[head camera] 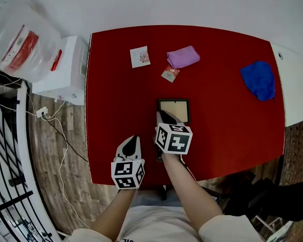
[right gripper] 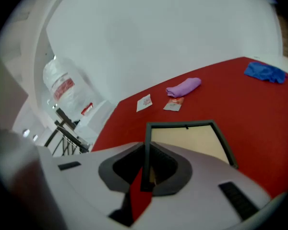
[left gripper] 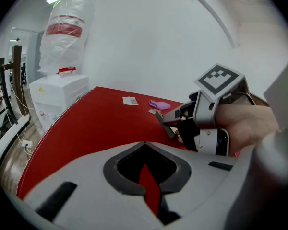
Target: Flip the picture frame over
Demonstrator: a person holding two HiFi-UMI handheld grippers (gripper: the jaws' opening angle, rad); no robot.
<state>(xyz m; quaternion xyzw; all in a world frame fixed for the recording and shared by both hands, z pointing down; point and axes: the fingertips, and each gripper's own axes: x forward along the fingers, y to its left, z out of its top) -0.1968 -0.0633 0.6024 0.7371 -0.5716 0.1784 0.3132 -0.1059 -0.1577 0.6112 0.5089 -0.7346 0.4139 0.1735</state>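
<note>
Early stage: grip made, flip itself not done

Picture frame (head camera: 173, 109) sits near the middle of the red counter (head camera: 116, 84), close to the person's side, with its beige panel facing up and dark border all round. Can't tell if that beige side is front or back

Right tool (head camera: 164, 117) is clamped on the frame's near left border. The right gripper view shows the dark border running straight down between the two pads, which are closed on it (right gripper: 146, 169). From the left gripper view the frame (left gripper: 164, 123) looks tilted, gripped edge raised a little off the counter and far edge low, so the lift looks barely begun

Left tool (head camera: 132, 142) has its jaws fully together with nothing in them, only red counter visible past them (left gripper: 145, 164). It hangs just left of the right tool, apart from the frame, doing no work

Done: frame reached and pinched at one edge. Left: raise that edge, roll the frame over its far edge, lay it down other side up, let go

Purple cloth (head camera: 183, 57), small packet (head camera: 170, 73) and card (head camera: 140, 56) lie beyond the frame, well apart. Blue cloth (head camera: 259, 79) is off to the right. The turn-over space looks free
</note>
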